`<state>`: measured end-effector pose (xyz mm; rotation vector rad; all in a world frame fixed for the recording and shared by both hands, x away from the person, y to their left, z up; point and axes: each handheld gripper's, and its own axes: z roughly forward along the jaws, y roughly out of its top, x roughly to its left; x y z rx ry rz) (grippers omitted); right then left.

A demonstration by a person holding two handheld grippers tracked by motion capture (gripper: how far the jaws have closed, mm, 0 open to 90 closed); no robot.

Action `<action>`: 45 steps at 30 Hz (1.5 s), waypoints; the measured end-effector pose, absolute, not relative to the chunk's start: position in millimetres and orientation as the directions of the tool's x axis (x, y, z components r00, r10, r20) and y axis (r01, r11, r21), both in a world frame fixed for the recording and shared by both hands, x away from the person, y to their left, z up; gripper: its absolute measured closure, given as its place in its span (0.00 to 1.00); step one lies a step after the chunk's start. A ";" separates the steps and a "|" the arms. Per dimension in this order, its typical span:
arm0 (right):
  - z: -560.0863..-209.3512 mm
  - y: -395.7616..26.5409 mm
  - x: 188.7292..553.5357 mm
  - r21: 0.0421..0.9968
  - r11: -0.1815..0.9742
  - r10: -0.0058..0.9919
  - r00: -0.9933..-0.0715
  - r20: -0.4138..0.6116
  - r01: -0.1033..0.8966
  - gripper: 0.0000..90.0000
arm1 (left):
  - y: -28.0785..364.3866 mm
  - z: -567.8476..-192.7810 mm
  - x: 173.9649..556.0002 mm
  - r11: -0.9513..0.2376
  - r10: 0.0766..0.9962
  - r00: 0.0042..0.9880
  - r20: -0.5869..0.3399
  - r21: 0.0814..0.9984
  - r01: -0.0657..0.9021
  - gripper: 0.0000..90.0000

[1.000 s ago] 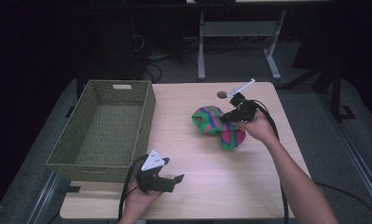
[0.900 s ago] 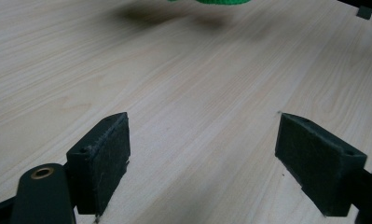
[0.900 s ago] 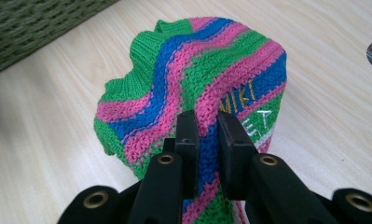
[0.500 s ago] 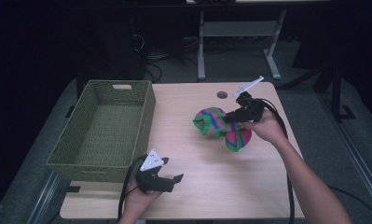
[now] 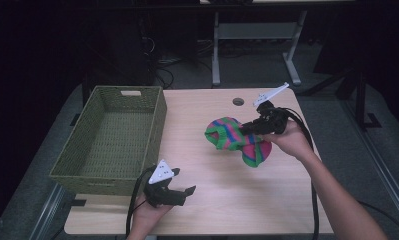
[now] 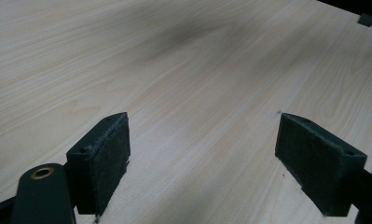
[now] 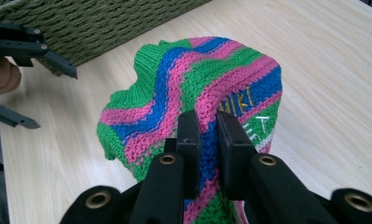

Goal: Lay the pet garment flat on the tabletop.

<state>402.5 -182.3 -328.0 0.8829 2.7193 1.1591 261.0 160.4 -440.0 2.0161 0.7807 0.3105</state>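
Note:
A knitted piece with green, pink and blue stripes [image 5: 234,140] hangs just above the right half of the wooden table [image 5: 207,210]. My right gripper [image 5: 248,129] is shut on a fold of it; in the right gripper view the striped knit [image 7: 197,93] bunches up over the pinching jaws of the right gripper [image 7: 208,135]. Near the table's front edge, my left gripper [image 5: 183,195] rests low with its jaws wide apart. The left gripper view has bare wood between the open left gripper [image 6: 202,154] pads.
A green woven basket [image 5: 77,160], with nothing inside, takes up the table's left side, and its wall [image 7: 95,23] runs behind the knit. A round cable hole [image 5: 238,101] sits at the table's far edge. Dark floor and a metal stand lie beyond.
My right gripper has lifted the striped knit and carried it leftward, toward the table's middle. The left gripper has stayed put.

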 end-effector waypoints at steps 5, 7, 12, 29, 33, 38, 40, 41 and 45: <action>-327.3 -182.1 395.8 0.680 0.557 0.510 -0.842 0.173 0.477 0.89 | 160.4 -439.4 260.5 -0.372 0.636 0.766 -0.087 0.836 0.403 0.19; -327.6 -181.7 394.2 0.682 0.561 0.501 -0.848 0.172 0.470 0.89 | 160.5 -439.2 260.0 -0.370 0.638 0.765 -0.086 0.837 0.403 0.19; -327.2 -178.6 387.9 0.684 0.566 0.491 -0.854 0.168 0.460 0.89 | 161.8 -438.1 259.4 -0.360 0.641 0.763 -0.085 0.845 0.396 0.19; -342.3 -162.6 370.6 0.677 0.596 0.438 -0.882 0.176 0.431 0.89 | 165.4 -434.8 257.0 -0.341 0.651 0.756 -0.076 0.860 0.380 0.19; -347.6 -159.1 368.4 0.676 0.604 0.422 -0.889 0.179 0.423 0.89 | 165.4 -434.5 256.6 -0.340 0.651 0.756 -0.075 0.861 0.378 0.19; -354.7 -155.5 365.6 0.664 0.612 0.418 -0.888 0.190 0.430 0.89 | 165.4 -434.7 256.9 -0.340 0.649 0.757 -0.078 0.860 0.380 0.19; -357.3 -154.2 364.7 0.662 0.616 0.413 -0.891 0.190 0.427 0.89 | 165.5 -434.7 256.9 -0.340 0.648 0.758 -0.078 0.861 0.379 0.19; -358.6 -153.6 364.2 0.661 0.618 0.410 -0.892 0.191 0.425 0.89 | 165.5 -434.7 256.8 -0.340 0.648 0.758 -0.078 0.861 0.379 0.19; -364.1 -149.7 362.1 0.656 0.628 0.399 -0.897 0.189 0.418 0.89 | 165.7 -434.6 256.9 -0.339 0.648 0.757 -0.078 0.861 0.379 0.19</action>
